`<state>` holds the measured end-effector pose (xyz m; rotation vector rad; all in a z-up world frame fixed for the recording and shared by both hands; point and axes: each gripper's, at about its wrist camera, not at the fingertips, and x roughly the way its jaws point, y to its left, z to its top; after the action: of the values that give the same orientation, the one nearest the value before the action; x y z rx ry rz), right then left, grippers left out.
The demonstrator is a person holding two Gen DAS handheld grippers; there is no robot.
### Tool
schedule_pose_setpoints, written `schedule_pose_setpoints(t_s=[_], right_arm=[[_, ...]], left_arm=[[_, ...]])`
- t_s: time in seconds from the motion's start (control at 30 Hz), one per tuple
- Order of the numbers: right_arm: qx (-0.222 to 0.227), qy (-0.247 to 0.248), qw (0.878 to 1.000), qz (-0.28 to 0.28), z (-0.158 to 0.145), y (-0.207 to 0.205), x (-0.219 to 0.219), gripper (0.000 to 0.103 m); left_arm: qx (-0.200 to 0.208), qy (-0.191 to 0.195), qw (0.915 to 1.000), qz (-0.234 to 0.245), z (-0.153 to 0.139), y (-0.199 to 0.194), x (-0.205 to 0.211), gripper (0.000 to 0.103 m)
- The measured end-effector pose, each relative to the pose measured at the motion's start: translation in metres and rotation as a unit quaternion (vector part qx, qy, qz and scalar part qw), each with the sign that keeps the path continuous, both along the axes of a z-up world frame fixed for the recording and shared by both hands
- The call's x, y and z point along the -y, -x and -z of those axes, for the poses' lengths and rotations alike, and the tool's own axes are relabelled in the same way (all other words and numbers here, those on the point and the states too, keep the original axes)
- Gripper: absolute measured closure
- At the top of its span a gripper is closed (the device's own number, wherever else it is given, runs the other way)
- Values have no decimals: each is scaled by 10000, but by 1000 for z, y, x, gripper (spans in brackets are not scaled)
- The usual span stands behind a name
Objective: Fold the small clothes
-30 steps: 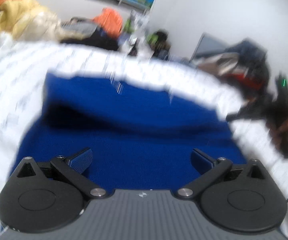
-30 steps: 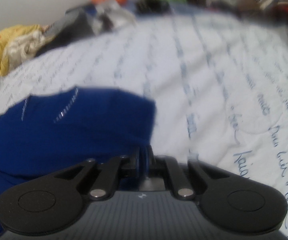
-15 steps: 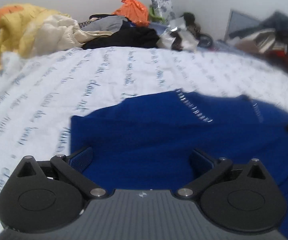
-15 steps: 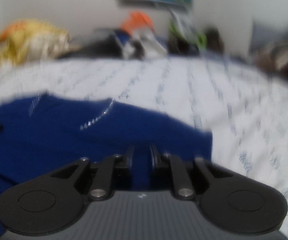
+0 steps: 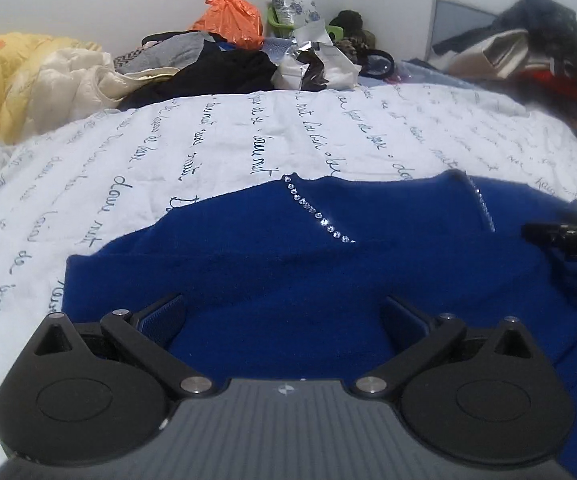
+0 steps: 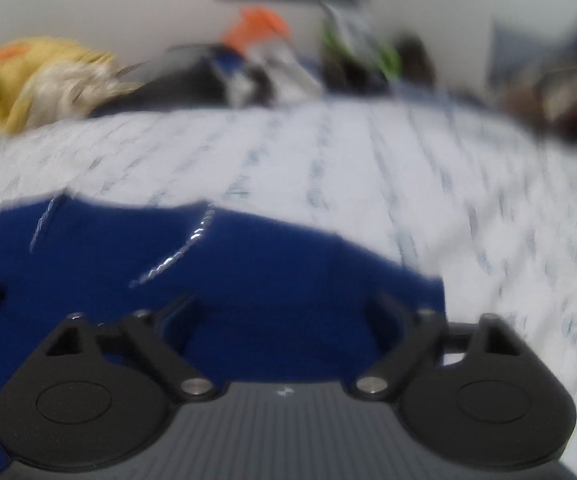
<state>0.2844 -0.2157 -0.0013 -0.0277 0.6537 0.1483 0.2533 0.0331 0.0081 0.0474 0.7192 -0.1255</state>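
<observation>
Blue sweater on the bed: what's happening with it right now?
A person with a handheld gripper in each hand is folding a blue sweater with rhinestone trim, spread on a white bedsheet printed with script. The left gripper and right gripper are both open over the garment's near edge, gripping nothing. The sweater's lower part looks already folded up over the body. The right view is blurred, so finer detail there is unclear.

The sweater (image 5: 288, 280) is deep blue with two lines of silver rhinestones (image 5: 320, 216). The sheet (image 5: 208, 140) is white with dark handwriting print. Behind lie a yellow quilt (image 5: 12, 80) and an orange bag (image 5: 230, 20).
</observation>
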Motion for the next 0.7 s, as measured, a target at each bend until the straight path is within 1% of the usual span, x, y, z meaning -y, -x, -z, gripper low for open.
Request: schedule_pose_setpoints(t_s=[0.03,0.07,0.1,0.13,0.17,0.2,0.23,0.27,0.3,0.33,0.37,0.4,0.43,0.47,0.5,0.53,0.57,0.6,0.63,0.67,0.7], right_arm=[[-24,84,10000,19,-1,0,-2,11],[-91,144,9998,127,-5,3,-5,11],[-165,164,9993,299,-10,9,-7,11],[-133,87,9994,320,-17,22,-9,10],[16,-105,9997,201,-24,39,-9,10],[170,-326,9993,56,-27,59,-9,10],[189,-465,9987,-88,-26,73,-11,10],[29,-454,9988,-204,-20,80,-15,9],[-225,-297,9989,-283,-8,83,-21,9],[77,104,9989,-446,4,93,-27,8],[125,152,9985,-512,5,95,-26,7],[-14,4,9992,-401,2,92,-21,7],[-126,128,9995,-252,-2,92,-21,7],[-218,349,9991,-56,-7,96,-24,7],[-179,431,9989,23,-13,106,-27,7],[-76,300,9994,-141,-18,120,-28,6],[-59,155,9990,-417,-17,134,-31,6],[-196,147,9979,-604,-11,143,-35,6],[-440,278,9965,-657,2,148,-38,6],[-140,182,9983,-542,10,162,-34,2],[-107,114,9990,-417,13,171,-31,0]], left_arm=[[-59,-35,9999,-94,-2,3,0,0],[-125,-38,9996,-241,-7,9,-1,4],[-148,63,9995,-265,-12,20,-3,6],[-124,258,9994,-200,-17,36,-4,4],[-59,512,9986,-135,-21,53,-6,0],[-24,683,9976,-66,-20,69,-7,0],[-105,651,9978,7,-14,79,-3,0],[-137,417,9990,88,-4,88,3,0],[135,-49,9996,236,3,97,11,0],[136,-67,9994,317,2,98,12,0],[58,-33,9998,211,1,96,9,0],[10,-130,9998,151,-1,95,9,0],[-59,-233,9997,100,-5,99,10,1],[-116,-205,9997,33,-10,108,9,1],[-124,1,9999,96,-15,120,6,1],[-97,217,9994,233,-17,133,4,0],[-120,247,9992,277,-14,142,3,0],[-229,106,9993,261,-5,148,4,0],[51,-53,9995,302,2,159,4,0],[58,-3,9997,219,3,167,1,0],[-104,75,9999,42,0,171,-3,0]])
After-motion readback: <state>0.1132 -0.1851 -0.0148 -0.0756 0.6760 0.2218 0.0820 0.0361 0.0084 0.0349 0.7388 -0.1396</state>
